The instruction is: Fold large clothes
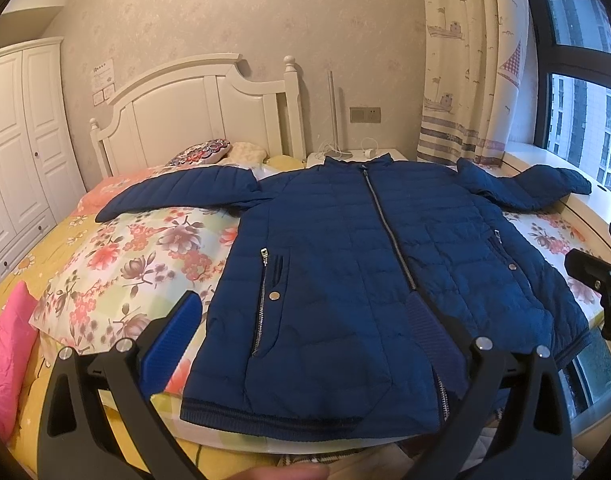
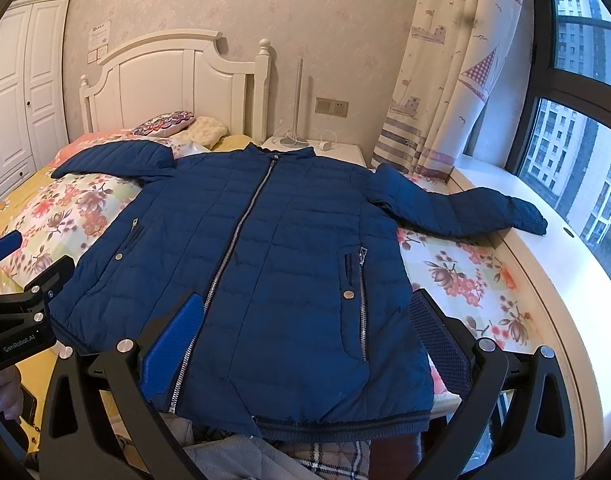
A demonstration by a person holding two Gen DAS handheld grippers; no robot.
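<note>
Dim, warm-tinted indoor light in both views. Daylight comes in from the window (image 1: 585, 120) on the right, which is not blown out. Shadows are soft and weak; the jacket (image 1: 365, 280) reads dark with low contrast. Heavy fisheye bending plus black vignette at the corners. Centre is sharp; near gripper parts at the bottom edge are slightly soft.

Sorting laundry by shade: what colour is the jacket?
Dark blue jacket, silver zip; clearest in right wrist view.
</note>
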